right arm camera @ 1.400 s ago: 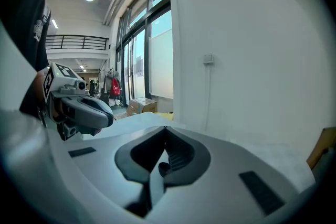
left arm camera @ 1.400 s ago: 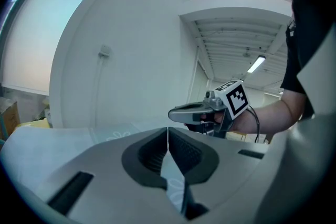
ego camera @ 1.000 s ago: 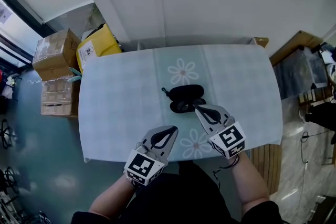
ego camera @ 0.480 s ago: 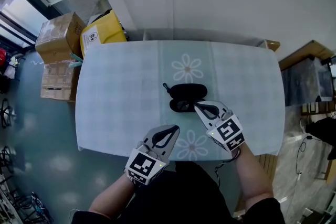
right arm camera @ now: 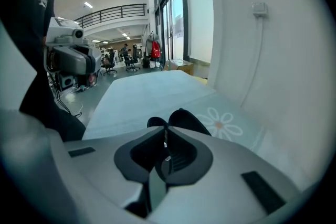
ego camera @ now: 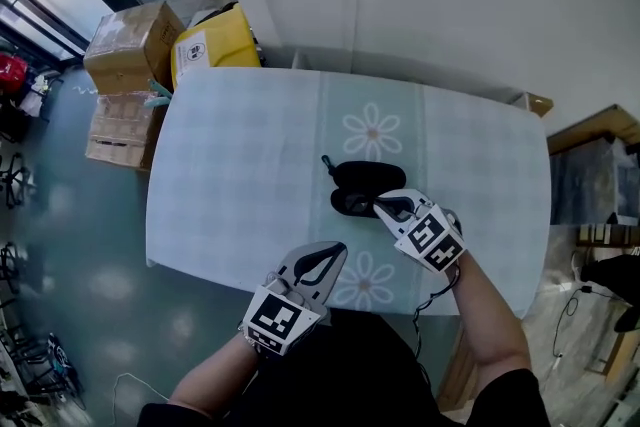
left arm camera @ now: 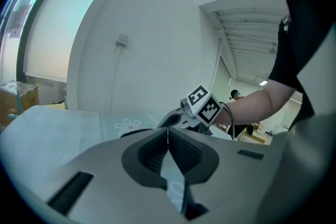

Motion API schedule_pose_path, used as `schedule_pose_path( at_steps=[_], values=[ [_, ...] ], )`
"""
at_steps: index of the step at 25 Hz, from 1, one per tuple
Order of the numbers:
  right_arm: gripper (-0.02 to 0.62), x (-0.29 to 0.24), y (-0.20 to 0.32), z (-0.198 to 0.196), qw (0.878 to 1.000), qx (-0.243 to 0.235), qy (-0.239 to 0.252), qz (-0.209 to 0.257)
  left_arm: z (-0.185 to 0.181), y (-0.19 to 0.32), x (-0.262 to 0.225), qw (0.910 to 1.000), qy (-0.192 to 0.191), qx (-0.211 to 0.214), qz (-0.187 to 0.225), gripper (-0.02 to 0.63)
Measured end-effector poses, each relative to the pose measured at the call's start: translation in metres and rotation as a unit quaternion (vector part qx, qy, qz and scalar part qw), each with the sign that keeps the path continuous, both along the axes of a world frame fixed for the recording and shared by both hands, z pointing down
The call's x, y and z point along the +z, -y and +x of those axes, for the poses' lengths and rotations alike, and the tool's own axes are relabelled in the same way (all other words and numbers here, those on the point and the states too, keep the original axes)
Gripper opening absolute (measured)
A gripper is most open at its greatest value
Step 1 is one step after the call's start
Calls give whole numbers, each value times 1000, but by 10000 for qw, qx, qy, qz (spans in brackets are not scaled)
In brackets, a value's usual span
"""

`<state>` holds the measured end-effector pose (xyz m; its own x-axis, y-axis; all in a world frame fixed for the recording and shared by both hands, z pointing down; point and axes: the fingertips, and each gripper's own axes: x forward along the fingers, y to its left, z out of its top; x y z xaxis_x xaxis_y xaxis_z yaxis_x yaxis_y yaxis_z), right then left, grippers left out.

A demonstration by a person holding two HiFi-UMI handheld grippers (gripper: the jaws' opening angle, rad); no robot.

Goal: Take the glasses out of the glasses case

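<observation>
A black glasses case [ego camera: 364,176] lies open near the middle of the pale flowered table [ego camera: 230,175]. Dark glasses [ego camera: 350,203] sit in its near half. My right gripper [ego camera: 378,205] has its jaws together, and its tip is at the near right edge of the case, by the glasses. In the right gripper view the case [right arm camera: 187,120] shows just past the closed jaws of that gripper [right arm camera: 166,132]. My left gripper [ego camera: 339,249] hovers shut over the table's near edge, well short of the case. From the left gripper [left arm camera: 168,132], the case [left arm camera: 137,133] is a low dark shape ahead.
Cardboard boxes [ego camera: 128,43] and a yellow box [ego camera: 214,45] stand on the floor beyond the table's far left corner. A white wall runs along the far side. Wooden furniture [ego camera: 590,130] is on the right. The person's body is at the near edge.
My right gripper has moved forward and left until its tip reached the case. The left gripper has stayed near the front edge. The head view has shifted slightly.
</observation>
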<state>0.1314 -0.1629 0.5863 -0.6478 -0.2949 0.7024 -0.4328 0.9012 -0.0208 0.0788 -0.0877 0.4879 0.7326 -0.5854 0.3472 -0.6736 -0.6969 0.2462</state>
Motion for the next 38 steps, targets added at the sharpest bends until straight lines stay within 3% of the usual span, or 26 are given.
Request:
schedule_pose_path(
  at_steps=[4,7,20,31,38],
  values=[
    [28,19,2,0,9988,-372,-299,-119,-2,-4,6,9999,33,-148,-55,31],
    [78,31,4,1,9957,-651,-634,-182,-3,-5,8,9997,49,-210,-92,31],
    [92,68,7,-3,9764,-1520,-1410,-600,-14,-14,12,9986,91,-473,-202,31],
    [89,86,4,-5,9563,-2024,-1703,-1250,-21,-15,17,9978,81,-574,-312,31],
    [63,87,3,-7,9575,-1895,-1520,-1557,-22,-16,19,9978,67,-557,-362,31]
  ],
)
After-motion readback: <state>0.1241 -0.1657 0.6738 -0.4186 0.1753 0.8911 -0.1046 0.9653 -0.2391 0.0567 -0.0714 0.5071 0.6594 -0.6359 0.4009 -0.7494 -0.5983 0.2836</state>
